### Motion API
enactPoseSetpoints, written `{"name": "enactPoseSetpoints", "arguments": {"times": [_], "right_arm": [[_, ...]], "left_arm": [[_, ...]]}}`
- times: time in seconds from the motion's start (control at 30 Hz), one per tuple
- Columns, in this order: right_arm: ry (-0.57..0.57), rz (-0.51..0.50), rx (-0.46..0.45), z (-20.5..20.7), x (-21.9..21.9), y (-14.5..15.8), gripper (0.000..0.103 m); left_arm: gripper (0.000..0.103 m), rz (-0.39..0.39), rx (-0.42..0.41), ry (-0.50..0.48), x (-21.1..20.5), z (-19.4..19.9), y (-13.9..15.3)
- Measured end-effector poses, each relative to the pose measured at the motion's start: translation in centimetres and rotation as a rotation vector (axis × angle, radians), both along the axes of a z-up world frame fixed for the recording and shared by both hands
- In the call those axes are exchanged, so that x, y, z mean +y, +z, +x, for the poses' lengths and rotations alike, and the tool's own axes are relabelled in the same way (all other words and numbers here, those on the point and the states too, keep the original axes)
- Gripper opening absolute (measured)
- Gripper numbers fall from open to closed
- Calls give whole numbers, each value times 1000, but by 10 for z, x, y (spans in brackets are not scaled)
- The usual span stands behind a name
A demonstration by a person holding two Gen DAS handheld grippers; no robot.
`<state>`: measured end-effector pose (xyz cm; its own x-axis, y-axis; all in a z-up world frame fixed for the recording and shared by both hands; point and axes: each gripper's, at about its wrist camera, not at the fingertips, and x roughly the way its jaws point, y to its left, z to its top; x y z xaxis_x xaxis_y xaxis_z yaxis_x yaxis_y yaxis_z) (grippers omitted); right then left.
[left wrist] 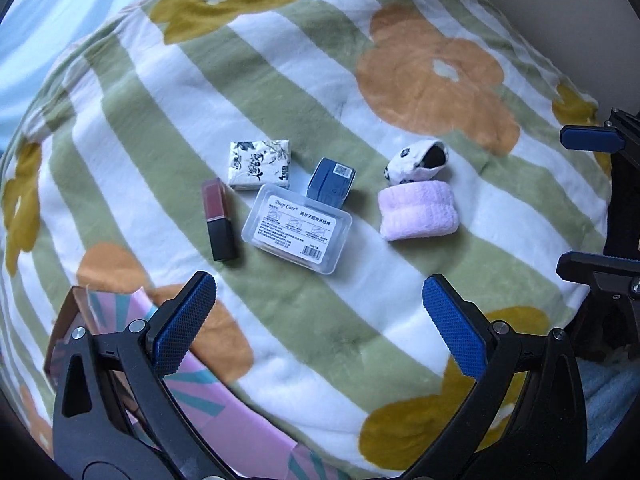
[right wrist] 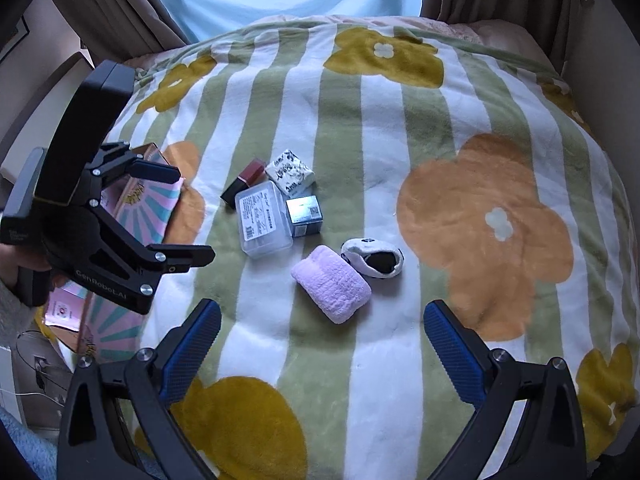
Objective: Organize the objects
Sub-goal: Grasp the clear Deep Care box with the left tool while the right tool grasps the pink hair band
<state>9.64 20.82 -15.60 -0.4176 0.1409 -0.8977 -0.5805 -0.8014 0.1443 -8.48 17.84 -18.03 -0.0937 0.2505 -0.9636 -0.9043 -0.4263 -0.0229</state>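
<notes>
Several small objects lie together on a striped floral blanket [left wrist: 320,80]: a lipstick [left wrist: 218,219], a tissue pack [left wrist: 259,165], a clear plastic floss box [left wrist: 297,229], a blue box [left wrist: 331,182], a patterned sock [left wrist: 416,162] and a pink rolled towel [left wrist: 418,210]. My left gripper [left wrist: 320,322] is open and empty, above the blanket in front of the floss box. My right gripper [right wrist: 322,346] is open and empty, just short of the pink towel [right wrist: 331,283] and sock [right wrist: 372,258]. The floss box [right wrist: 263,219], blue box [right wrist: 304,214], tissue pack [right wrist: 289,171] and lipstick [right wrist: 243,182] lie beyond.
A pink box with a teal sunburst pattern [left wrist: 224,400] lies open at the left edge of the blanket, under my left gripper; it also shows in the right wrist view [right wrist: 140,216]. Curtains [right wrist: 120,4] hang behind the bed. The left gripper [right wrist: 192,216] shows in the right view.
</notes>
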Motion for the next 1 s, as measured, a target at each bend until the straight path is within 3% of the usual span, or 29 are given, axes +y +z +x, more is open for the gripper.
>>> {"name": "enactPoseSetpoints", "arguments": {"times": [0.2, 0.47, 0.77, 0.83, 1.0], "right_arm": [[31, 5, -56, -12, 11, -56, 100], [98, -6, -85, -27, 17, -99, 93], [129, -44, -119, -48, 22, -125, 72], [132, -36, -128, -51, 24, -126, 60], [117, -35, -149, -52, 28, -126, 53]], "left_arm": [[102, -63, -48, -44, 20, -24, -55], [101, -97, -78, -72, 32, -37, -88], [93, -129, -153, -63, 33, -48, -112], [92, -130, -154, -67, 33, -48, -113], [92, -131, -129, -73, 31, -44, -112]]}}
